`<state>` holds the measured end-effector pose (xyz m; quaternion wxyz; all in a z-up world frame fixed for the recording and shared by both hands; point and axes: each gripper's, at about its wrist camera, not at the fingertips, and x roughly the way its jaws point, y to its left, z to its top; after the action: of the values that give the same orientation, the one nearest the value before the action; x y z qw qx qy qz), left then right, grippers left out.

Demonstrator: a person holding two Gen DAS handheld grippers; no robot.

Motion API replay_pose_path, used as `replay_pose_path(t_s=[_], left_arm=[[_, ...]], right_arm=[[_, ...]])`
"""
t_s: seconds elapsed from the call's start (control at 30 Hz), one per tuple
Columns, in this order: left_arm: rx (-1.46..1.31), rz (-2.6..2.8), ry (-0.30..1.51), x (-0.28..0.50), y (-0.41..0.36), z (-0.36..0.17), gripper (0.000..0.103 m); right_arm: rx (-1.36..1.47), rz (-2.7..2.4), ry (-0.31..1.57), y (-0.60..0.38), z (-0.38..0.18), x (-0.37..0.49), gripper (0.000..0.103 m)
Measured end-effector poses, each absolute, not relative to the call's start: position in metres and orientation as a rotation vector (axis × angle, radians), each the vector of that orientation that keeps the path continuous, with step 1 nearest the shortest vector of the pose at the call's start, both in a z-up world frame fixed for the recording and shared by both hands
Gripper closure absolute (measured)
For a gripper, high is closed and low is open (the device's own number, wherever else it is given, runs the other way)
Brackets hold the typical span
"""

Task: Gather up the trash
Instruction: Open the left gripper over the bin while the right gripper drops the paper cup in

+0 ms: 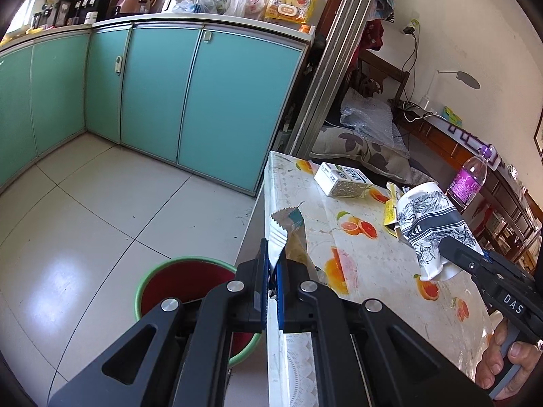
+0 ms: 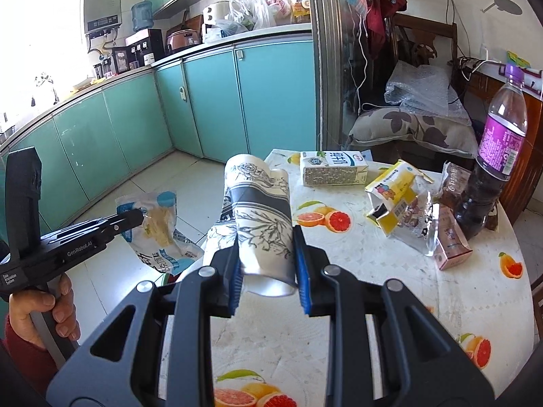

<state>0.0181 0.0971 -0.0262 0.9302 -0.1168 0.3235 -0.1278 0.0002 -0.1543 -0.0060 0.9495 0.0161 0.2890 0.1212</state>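
Left tool [image 1: 273,264] pinches a snack wrapper [image 2: 159,224] beyond the bench [image 2: 424,291] edge, above the red bin [image 1: 176,285]; right tool [image 2: 268,264] clamps a crumpled paper cup [image 2: 261,217] over the bench

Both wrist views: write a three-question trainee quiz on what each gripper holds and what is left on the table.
1. True or false: the left gripper is shut on a wrapper.
2. What does the right gripper hold? A) bottle B) paper cup C) milk carton
3. Fill in: beside the table, on the floor, stands a green-rimmed ____.

Key
1. True; it is pinched flat between the pads.
2. B, the paper cup. The bottle and milk carton stand on the table.
3. Bin, seen in the left wrist view.
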Motion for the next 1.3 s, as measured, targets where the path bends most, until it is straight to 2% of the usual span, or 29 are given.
replay_pose_path(t_s=[0.53,1.13,1.2,1.23,1.27,1.3], left_arm=[[-0.265,-0.162,0.708,0.026,0.136,-0.044,0.102],[-0.255,-0.078,0.845,0.06,0.149,-0.089,0.101],[-0.247,-0.059,0.855,0.067,0.149,-0.093,0.097],[-0.24,-0.039,0.859,0.07,0.149,-0.096,0.079],[-0.237,-0.022,0.854,0.073,0.15,-0.096,0.066],[-0.24,-0.001,0.838,0.073,0.151,-0.096,0.043]], right_arm=[[0.008,0.365,0.621,-0.1,-0.012,0.027,0.077],[-0.044,0.435,0.746,-0.035,-0.04,0.105,0.077],[-0.024,0.425,0.742,-0.039,-0.038,0.104,0.069],[-0.023,0.417,0.733,-0.042,-0.036,0.101,0.062],[-0.032,0.404,0.72,-0.044,-0.034,0.097,0.058],[-0.056,0.384,0.701,-0.047,-0.031,0.091,0.056]])
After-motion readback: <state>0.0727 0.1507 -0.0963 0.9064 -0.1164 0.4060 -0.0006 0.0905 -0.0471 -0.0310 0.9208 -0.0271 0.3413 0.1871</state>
